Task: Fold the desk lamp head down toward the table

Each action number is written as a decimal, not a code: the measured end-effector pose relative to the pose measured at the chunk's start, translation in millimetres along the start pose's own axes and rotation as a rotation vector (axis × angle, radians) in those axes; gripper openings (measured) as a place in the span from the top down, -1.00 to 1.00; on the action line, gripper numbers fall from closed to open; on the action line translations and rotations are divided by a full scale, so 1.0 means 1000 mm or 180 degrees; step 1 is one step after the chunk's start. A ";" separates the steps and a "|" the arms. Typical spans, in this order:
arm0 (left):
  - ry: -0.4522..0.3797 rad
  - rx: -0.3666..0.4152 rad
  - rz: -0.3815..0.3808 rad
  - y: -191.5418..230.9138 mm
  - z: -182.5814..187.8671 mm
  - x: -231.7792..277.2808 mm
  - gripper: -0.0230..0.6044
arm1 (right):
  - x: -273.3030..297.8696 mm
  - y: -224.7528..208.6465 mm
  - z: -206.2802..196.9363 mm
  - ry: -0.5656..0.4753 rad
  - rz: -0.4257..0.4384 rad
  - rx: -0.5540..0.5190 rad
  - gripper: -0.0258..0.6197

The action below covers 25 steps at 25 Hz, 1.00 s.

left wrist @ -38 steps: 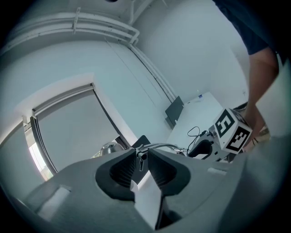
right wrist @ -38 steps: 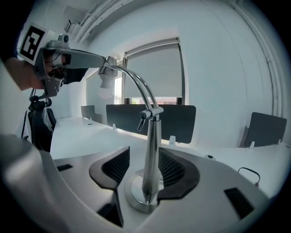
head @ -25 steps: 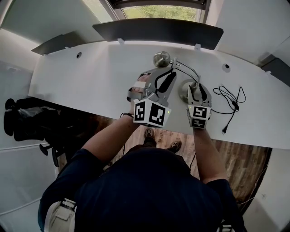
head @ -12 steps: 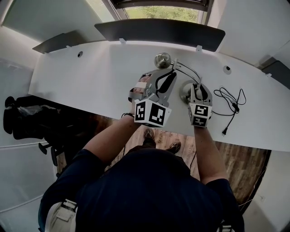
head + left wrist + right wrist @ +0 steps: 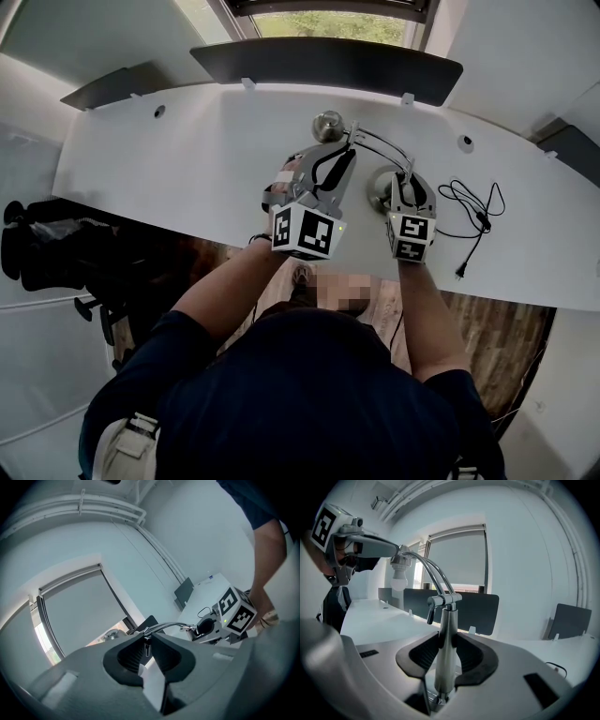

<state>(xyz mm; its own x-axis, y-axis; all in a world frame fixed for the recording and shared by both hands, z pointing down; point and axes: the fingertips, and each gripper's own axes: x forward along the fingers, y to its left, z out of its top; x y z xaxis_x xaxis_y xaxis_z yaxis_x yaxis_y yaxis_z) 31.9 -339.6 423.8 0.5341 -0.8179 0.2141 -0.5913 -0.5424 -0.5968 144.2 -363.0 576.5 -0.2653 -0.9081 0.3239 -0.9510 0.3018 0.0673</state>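
Note:
The chrome desk lamp stands on the white table (image 5: 187, 159), its round base (image 5: 382, 190) by my right gripper (image 5: 405, 180). That gripper's jaws have just been closing. In the right gripper view they (image 5: 446, 641) press on the upright lamp post (image 5: 444, 620). Two curved arms (image 5: 382, 145) run from the post to the lamp head (image 5: 328, 124), whose white bulb (image 5: 398, 581) hangs down. My left gripper (image 5: 345, 141) is shut on the thin neck by the head; in its own view the jaws (image 5: 146, 641) pinch that neck beside the lamp arm (image 5: 168, 626).
A black power cord (image 5: 473, 211) with its plug lies loose on the table right of the lamp. A dark divider panel (image 5: 328, 61) lines the table's far edge. A black chair (image 5: 47, 248) stands at the left, below the table's near edge.
The left gripper and the lamp head have shifted slightly to the left. The right gripper stays at the post.

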 end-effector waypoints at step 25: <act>0.0747 -0.1053 -0.0419 -0.056 -0.119 0.031 0.76 | 0.001 0.001 -0.001 0.0008 0.0001 -0.0065 0.54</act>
<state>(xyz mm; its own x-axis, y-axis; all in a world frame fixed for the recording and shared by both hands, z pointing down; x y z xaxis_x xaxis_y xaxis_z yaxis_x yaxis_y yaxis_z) 8.9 -357.5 555.9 0.4886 -0.7384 0.4648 -0.7097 -0.6462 -0.2805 143.3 -363.4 577.8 -0.2652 -0.9073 0.3262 -0.9474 0.3080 0.0865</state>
